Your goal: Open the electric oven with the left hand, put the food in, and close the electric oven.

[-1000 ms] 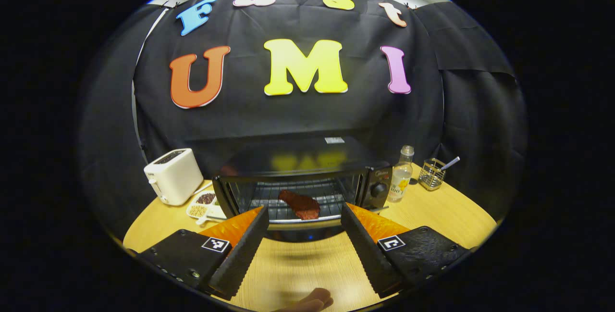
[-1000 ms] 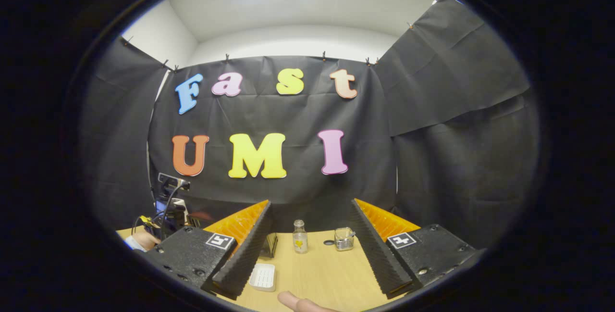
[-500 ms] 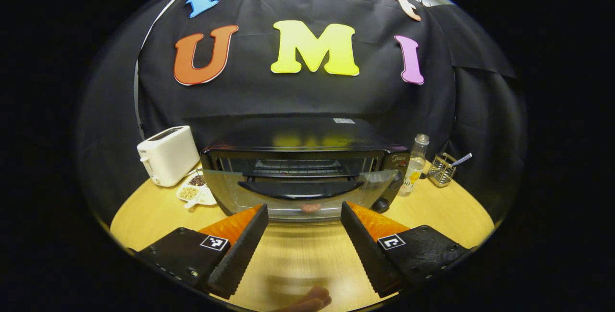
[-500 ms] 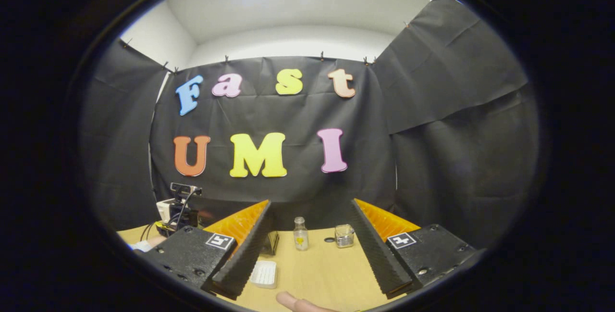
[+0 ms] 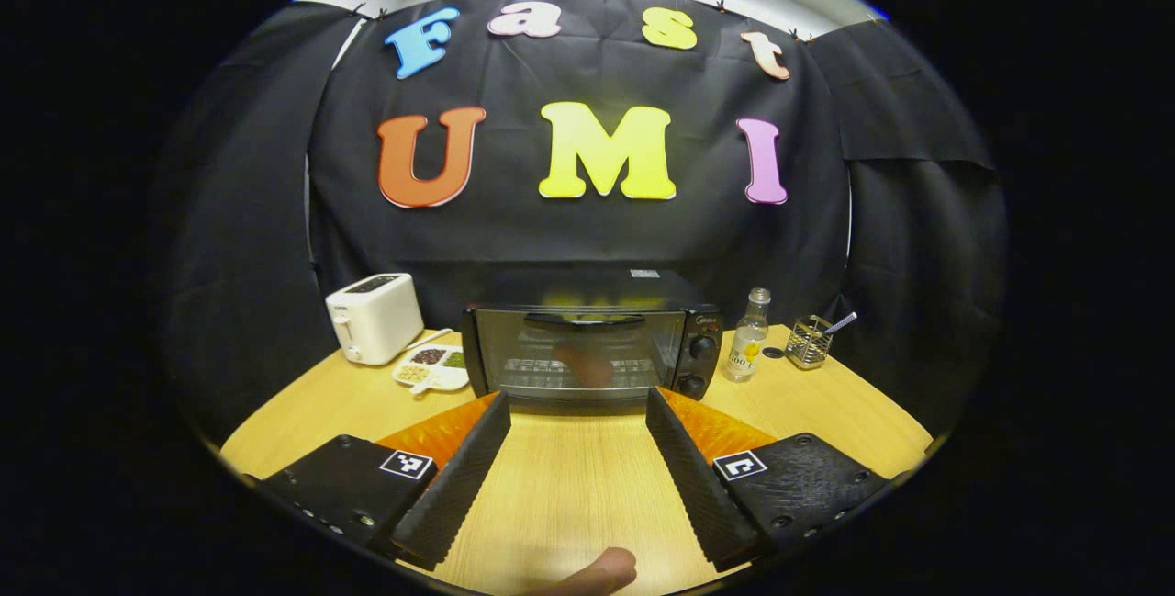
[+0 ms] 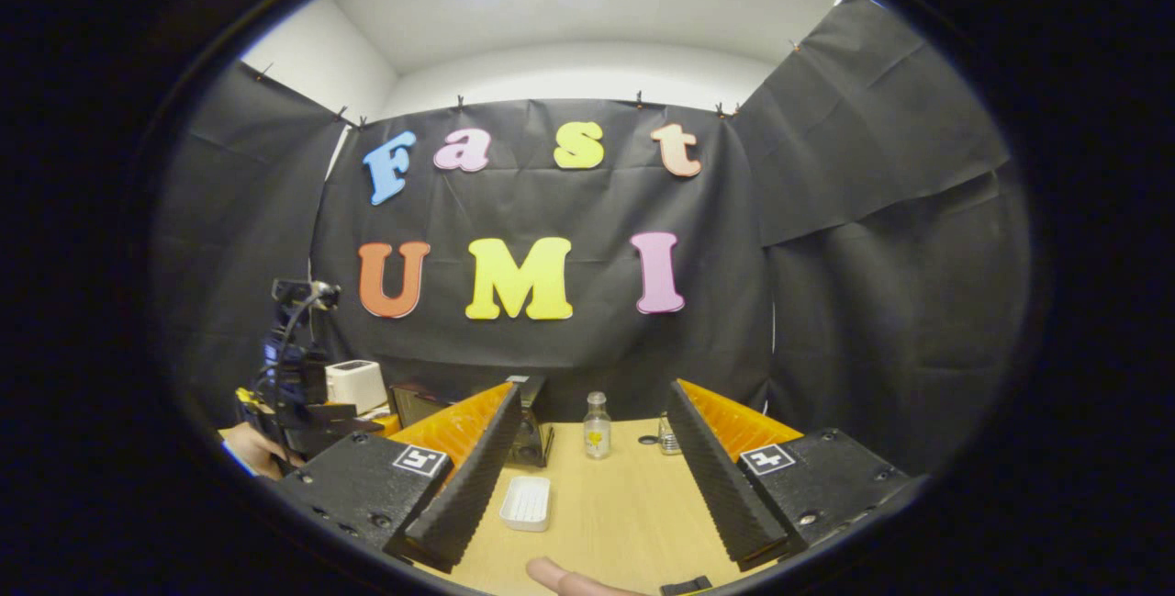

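Note:
The black electric oven [image 5: 587, 348] stands mid-table with its glass door closed. Through the glass, the reddish-brown food [image 5: 583, 362] rests on the rack. My left gripper [image 5: 576, 408] is open a short way in front of the oven, touching nothing. My right gripper [image 6: 595, 394] is open and empty over the table's right part. In the right gripper view the oven's right end [image 6: 531, 431] peeks out behind a finger, and the left gripper [image 6: 294, 394] with the hand holding it is at the far left.
A white toaster [image 5: 374, 330] and a divided snack dish [image 5: 431, 368] sit left of the oven. On the oven's right are a small bottle [image 5: 750, 348] and a wire holder [image 5: 810, 341]. A white ribbed dish [image 6: 527, 502] lies on the wooden table [image 5: 569, 486].
The oven door swung up from open to closed with the food inside. My left gripper pulled back from the oven, still open. The right gripper shifted only slightly.

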A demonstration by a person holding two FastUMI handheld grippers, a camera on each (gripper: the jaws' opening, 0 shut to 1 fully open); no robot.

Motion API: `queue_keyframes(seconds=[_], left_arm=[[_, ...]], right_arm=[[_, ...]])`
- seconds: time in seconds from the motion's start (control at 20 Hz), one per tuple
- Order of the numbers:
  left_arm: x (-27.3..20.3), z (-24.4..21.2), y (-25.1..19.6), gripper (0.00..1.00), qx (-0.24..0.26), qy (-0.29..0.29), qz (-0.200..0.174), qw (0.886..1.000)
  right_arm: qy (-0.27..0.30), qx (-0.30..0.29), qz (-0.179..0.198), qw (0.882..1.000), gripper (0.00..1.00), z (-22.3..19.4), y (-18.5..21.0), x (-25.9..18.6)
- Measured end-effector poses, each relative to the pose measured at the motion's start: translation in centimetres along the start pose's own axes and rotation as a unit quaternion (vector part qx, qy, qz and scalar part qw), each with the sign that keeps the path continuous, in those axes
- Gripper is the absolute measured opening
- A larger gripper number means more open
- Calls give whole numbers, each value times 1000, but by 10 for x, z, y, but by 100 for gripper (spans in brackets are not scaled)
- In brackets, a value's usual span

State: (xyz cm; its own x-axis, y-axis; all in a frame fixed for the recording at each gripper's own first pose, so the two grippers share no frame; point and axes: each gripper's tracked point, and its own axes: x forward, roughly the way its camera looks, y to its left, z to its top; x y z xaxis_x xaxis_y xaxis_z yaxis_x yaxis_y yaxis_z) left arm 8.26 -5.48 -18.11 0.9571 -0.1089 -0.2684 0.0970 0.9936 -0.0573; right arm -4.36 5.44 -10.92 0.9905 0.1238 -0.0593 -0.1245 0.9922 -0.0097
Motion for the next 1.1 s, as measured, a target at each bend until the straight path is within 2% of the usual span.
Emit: queue_keyframes(seconds=[0.05,0.1,0.2,0.3,0.35,0.45,0.6,0.65,0.7,0.8,1.05,1.1], left_arm=[[-22,12,0,95,3,-12,7,1000],[-42,23,-2,95,7,-25,10,1000],[-79,41,-3,95,13,-51,17,998],[-111,49,1,94,17,-68,24,997],[-124,53,-1,94,11,-79,24,997],[-149,60,-6,93,-6,-103,14,995],[-170,64,-2,95,-2,-114,19,993],[-174,71,-1,86,10,-121,20,992],[-177,77,-1,96,22,-128,22,991],[-185,78,1,96,28,-132,32,990],[-196,81,-4,94,25,-137,26,990],[-198,83,-4,94,28,-140,25,989]], right_arm=[[2,1,-3,1000,96,-2,0,-4],[5,1,-8,1000,100,-4,-3,-9],[14,-6,-15,1000,96,-9,-9,-16],[19,-15,-22,999,100,-8,-18,-21],[22,-15,-21,999,96,-9,-21,-23],[19,-16,-28,999,100,-6,-31,-26],[22,-11,-42,999,100,-7,-42,-32],[18,1,-44,999,100,-4,-44,-36],[11,11,-43,999,100,1,-45,-41],[-2,16,-43,999,100,11,-48,-48],[-25,-4,-46,999,100,25,-49,-64],[-27,-4,-45,999,96,27,-49,-66]])
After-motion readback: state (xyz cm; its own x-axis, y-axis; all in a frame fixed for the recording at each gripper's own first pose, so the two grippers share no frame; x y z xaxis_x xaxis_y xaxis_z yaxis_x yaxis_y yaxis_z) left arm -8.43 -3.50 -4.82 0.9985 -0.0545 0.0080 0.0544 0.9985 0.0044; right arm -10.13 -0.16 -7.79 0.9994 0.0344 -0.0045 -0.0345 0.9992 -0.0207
